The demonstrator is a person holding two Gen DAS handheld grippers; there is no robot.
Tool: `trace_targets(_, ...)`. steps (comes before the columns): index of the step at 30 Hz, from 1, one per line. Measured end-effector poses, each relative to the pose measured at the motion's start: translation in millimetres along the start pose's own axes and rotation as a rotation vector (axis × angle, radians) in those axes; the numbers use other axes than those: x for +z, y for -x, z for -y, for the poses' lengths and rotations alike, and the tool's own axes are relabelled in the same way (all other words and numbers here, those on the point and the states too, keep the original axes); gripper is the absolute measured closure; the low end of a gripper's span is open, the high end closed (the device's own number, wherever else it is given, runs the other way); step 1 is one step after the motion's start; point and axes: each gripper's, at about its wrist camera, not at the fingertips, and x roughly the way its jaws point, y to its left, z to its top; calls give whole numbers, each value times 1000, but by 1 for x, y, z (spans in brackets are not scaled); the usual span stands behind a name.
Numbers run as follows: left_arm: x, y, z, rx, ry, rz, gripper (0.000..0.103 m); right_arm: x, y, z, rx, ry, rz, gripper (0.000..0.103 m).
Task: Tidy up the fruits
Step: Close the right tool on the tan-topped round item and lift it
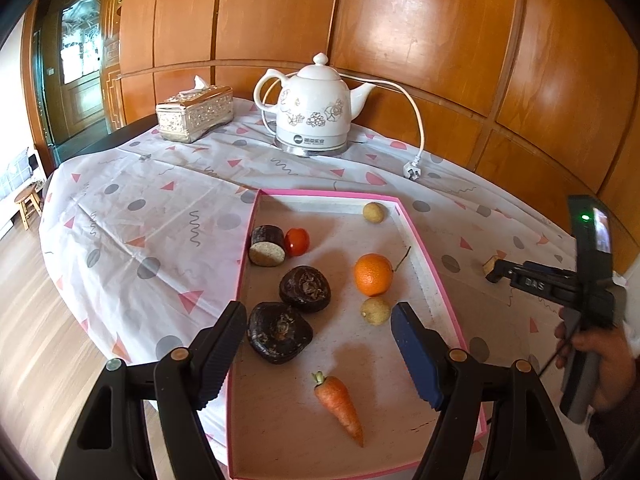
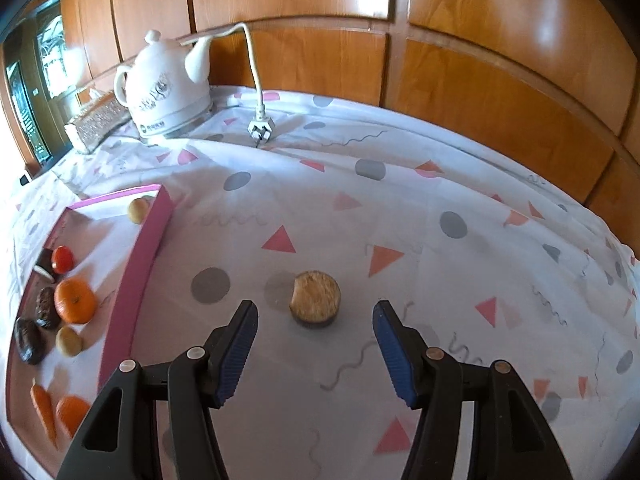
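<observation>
**Cut Stump Lay Outside the Pink Tray**

The cut sugarcane piece sat on the patterned tablecloth at lower centre of the right wrist view, pale cut face up, well apart from the pink tray at the left. The right gripper hung over it with jaws spread and nothing between them — the piece lay just beyond the fingertips, untouched. Bare cloth ran on every side of the piece; only the tray's pink wall stood between it and the other produce.

In the left wrist view the left gripper hovered over the tray's near half, jaws apart and gripping nothing. Inside the tray lay an orange, a carrot, a small tomato, a second cane piece, two dark water chestnuts and two small yellowish round fruits. The tray's lower middle floor stayed open.

Further back stood a white kettle with its loose plug on the cloth, and a tissue box at upper left, all against the wood-panelled wall.

Only the left view showed the person's hand holding the right gripper at the right edge. Only the right view showed a second orange fruit at lower left, beside the carrot.
</observation>
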Motion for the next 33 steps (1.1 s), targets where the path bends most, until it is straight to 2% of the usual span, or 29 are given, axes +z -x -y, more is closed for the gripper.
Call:
trace_targets(6,-1,-1,-4,13,7,-10,28,10,-31,-3,-40,17,-70,42)
trace_targets(8,-2,0,-4,13,8,-12,28,8,-39,-2,-50,15,-101,53)
trace_targets(9,-2,0,-4,13,9,-11,28,7,-39,0,-28,5,-100,65)
trace_targets(10,-2,0,-4,14,10,-11,28,6,-36,0,-28,1,-91,72)
trace_targets(20,-5,-1,0,4,4,-24,28,-20,-7,5,2,2,-58,72)
trace_targets(33,-7,8,7,-6,-5,-13,28,-65,26,-7,101,41,-62,72)
